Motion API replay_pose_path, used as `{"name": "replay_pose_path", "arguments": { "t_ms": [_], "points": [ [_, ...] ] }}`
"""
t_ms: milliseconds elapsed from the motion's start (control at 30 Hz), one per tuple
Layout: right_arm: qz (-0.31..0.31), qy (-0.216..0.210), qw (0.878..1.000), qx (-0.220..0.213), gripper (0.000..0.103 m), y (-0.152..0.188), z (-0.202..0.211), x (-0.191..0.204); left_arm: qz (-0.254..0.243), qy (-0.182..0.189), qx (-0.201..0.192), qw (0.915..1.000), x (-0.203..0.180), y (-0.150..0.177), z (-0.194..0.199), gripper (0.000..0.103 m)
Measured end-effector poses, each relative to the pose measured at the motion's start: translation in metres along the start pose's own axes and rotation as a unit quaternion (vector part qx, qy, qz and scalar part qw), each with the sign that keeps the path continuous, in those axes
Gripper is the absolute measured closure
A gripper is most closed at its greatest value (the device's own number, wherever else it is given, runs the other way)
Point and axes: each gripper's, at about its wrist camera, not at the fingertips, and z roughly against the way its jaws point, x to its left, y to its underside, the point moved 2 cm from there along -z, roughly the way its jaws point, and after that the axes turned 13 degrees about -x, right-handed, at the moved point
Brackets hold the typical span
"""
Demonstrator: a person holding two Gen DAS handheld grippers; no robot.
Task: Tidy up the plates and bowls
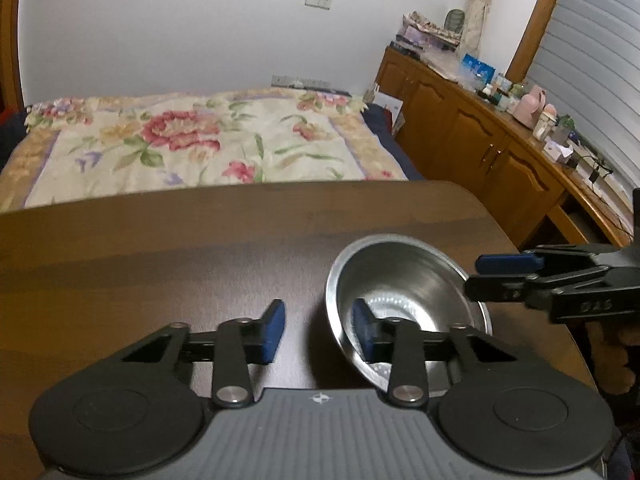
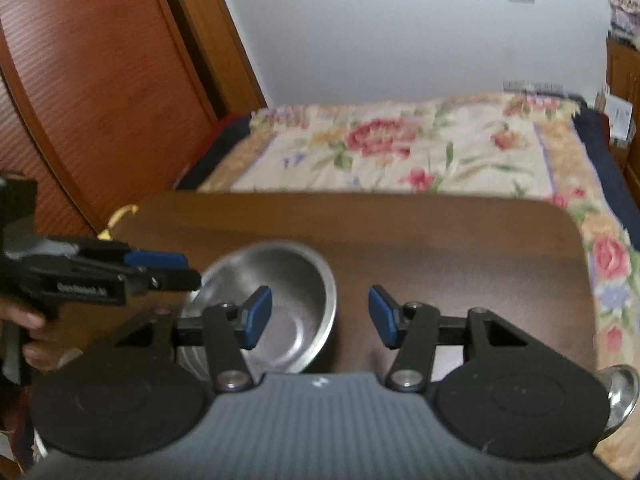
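A steel bowl (image 1: 404, 280) stands on the dark wooden table (image 1: 180, 256); it also shows in the right wrist view (image 2: 288, 280). My left gripper (image 1: 318, 330) is open, its right finger inside the bowl and its left finger outside, straddling the near-left rim without touching it. My right gripper (image 2: 318, 316) is open and straddles the bowl's right rim, left finger inside. It shows from the side in the left wrist view (image 1: 480, 276), by the bowl's right rim. A second steel dish (image 2: 622, 396) peeks out at the lower right.
A bed with a floral quilt (image 1: 192, 144) lies just beyond the table's far edge. A wooden cabinet (image 1: 480, 136) with clutter on top runs along the right. A wooden door (image 2: 92, 92) stands at the left.
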Motion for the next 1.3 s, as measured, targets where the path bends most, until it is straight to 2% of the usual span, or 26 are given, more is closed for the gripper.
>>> {"name": "replay_pose_path", "arguments": {
  "t_ms": [100, 233, 333, 533, 767, 933, 1100, 1300],
  "points": [
    [-0.023, 0.003, 1.0, 0.007, 0.049, 0.007, -0.003, -0.003, 0.004, 0.006, 0.01, 0.9999, -0.002, 0.006, -0.001, 0.073],
    [-0.044, -0.01, 0.999, 0.018, 0.077, 0.013, -0.005, -0.006, 0.016, 0.016, 0.021, 0.9995, -0.003, 0.009, -0.007, 0.082],
    [-0.059, -0.021, 0.998, 0.019, 0.088, 0.015, -0.003, -0.006, 0.021, 0.02, 0.027, 0.9992, -0.007, 0.009, -0.009, 0.087],
    [-0.079, -0.019, 0.997, 0.01, 0.094, 0.01, 0.007, -0.011, 0.026, 0.028, 0.008, 0.9993, -0.017, 0.0, 0.003, 0.09],
    [-0.077, -0.027, 0.996, -0.043, 0.095, -0.013, 0.053, -0.007, 0.016, 0.054, -0.037, 0.9977, -0.046, -0.022, 0.038, 0.09],
    [-0.083, -0.03, 0.993, -0.073, 0.095, -0.018, 0.087, -0.003, 0.005, 0.068, -0.055, 0.9962, -0.067, -0.023, 0.064, 0.09],
    [-0.096, -0.034, 0.99, -0.095, 0.095, -0.011, 0.116, 0.006, -0.004, 0.073, -0.062, 0.9954, -0.081, -0.014, 0.089, 0.09],
    [-0.124, -0.042, 0.986, -0.106, 0.095, 0.026, 0.142, 0.015, -0.006, 0.077, -0.052, 0.9957, -0.092, 0.015, 0.117, 0.09]
  ]
}}
